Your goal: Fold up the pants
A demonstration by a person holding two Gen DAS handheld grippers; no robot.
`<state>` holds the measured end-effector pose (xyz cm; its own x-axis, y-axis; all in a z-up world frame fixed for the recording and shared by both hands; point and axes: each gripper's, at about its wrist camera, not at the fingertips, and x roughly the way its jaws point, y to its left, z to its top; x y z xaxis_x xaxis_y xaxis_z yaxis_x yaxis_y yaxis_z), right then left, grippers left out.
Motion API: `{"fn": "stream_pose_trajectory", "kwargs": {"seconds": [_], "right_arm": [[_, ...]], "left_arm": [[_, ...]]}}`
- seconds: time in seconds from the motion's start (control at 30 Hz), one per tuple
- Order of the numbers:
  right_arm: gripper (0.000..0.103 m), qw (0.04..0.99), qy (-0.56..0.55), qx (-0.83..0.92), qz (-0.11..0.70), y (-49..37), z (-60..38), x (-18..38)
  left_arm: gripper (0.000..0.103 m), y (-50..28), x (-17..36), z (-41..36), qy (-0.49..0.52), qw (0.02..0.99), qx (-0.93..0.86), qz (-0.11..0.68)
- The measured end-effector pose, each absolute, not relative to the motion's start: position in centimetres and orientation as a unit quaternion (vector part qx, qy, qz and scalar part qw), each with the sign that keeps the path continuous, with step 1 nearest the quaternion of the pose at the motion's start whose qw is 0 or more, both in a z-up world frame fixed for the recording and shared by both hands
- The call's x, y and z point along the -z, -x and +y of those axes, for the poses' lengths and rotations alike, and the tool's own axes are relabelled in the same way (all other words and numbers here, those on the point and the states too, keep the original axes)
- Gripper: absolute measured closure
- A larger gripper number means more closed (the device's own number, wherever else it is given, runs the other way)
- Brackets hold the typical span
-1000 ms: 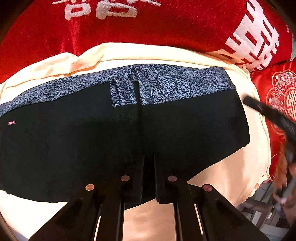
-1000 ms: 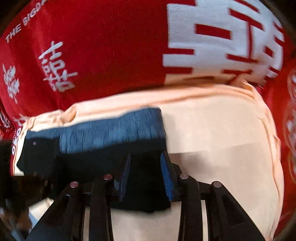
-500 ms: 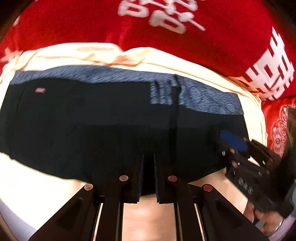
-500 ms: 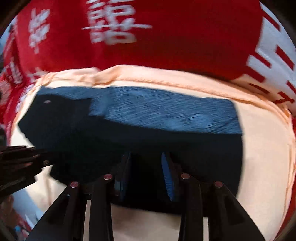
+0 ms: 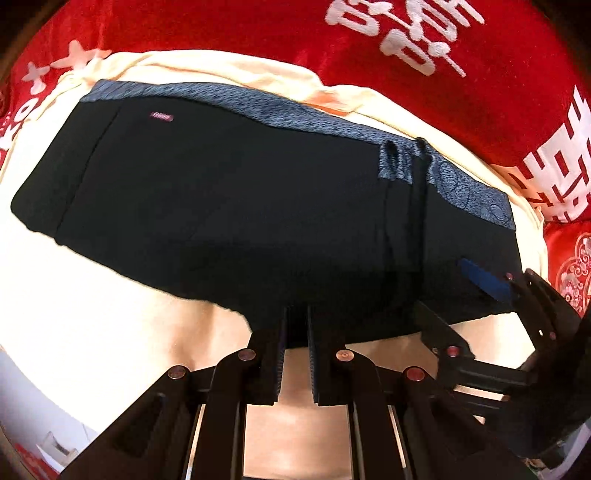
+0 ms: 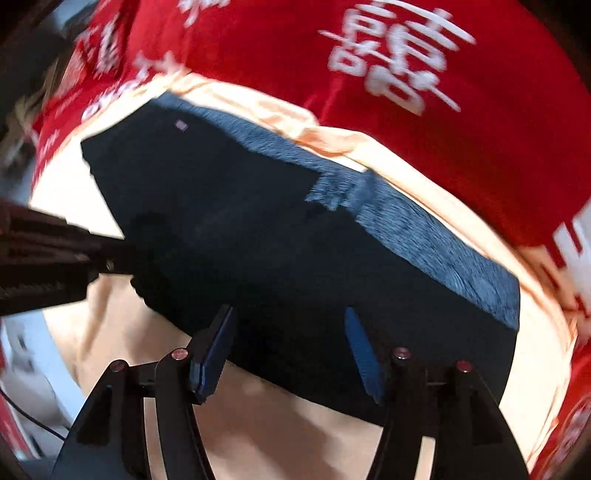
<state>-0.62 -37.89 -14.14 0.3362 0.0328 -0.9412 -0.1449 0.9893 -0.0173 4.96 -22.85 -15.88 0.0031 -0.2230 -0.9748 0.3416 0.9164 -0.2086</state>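
Black pants (image 5: 258, 221) with a blue-grey patterned waistband (image 5: 295, 110) lie folded flat on a cream cloth (image 5: 92, 314). My left gripper (image 5: 296, 325) is nearly shut, its fingertips at the pants' near edge with a narrow gap between them. My right gripper (image 6: 291, 332) is open wide over the near edge of the pants (image 6: 277, 240), which lie between its blue pads. The right gripper also shows in the left wrist view (image 5: 461, 295) at the pants' right end. The left gripper shows in the right wrist view (image 6: 74, 258) at the left.
A red blanket (image 5: 258, 33) with white characters lies behind the cream cloth. A red embroidered cushion (image 5: 572, 266) sits at the far right. The cream cloth's front edge (image 5: 22, 369) drops off at the lower left.
My right gripper has opened wide and swung left along the pants' near edge. The left wrist view has shifted right, so the pants now sit more to its left.
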Motion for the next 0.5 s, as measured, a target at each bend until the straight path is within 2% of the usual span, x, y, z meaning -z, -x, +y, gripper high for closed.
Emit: {"fn": "stream_pose_trajectory", "kwargs": {"seconds": [0.07, 0.13, 0.17, 0.2, 0.47, 0.5], "right_arm": [[0.04, 0.809, 0.053, -0.054, 0.583, 0.2, -37.5, 14.7], [0.06, 0.8, 0.008, -0.057, 0.598, -0.4, -38.1, 14.9], [0.065, 0.799, -0.003, -0.054, 0.599, -0.5, -38.1, 14.9], [0.081, 0.8, -0.01, -0.047, 0.599, -0.8, -38.2, 14.7], [0.081, 0.793, -0.049, -0.026, 0.606, -1.1, -38.5, 13.9], [0.078, 0.795, -0.041, -0.021, 0.605, -1.1, -38.4, 13.9]], "left_arm": [[0.091, -4.8, 16.1, -22.3, -0.049, 0.708, 0.196, 0.677], [0.091, -4.7, 16.6, -22.0, -0.058, 0.704, 0.188, 0.682], [0.091, -4.7, 16.7, -21.7, -0.059, 0.702, 0.187, 0.684], [0.091, -4.7, 16.7, -21.4, -0.057, 0.703, 0.189, 0.683], [0.09, -5.5, 16.5, -19.7, -0.046, 0.703, 0.192, 0.683], [0.067, -5.6, 16.5, -19.5, -0.045, 0.703, 0.191, 0.683]]}}
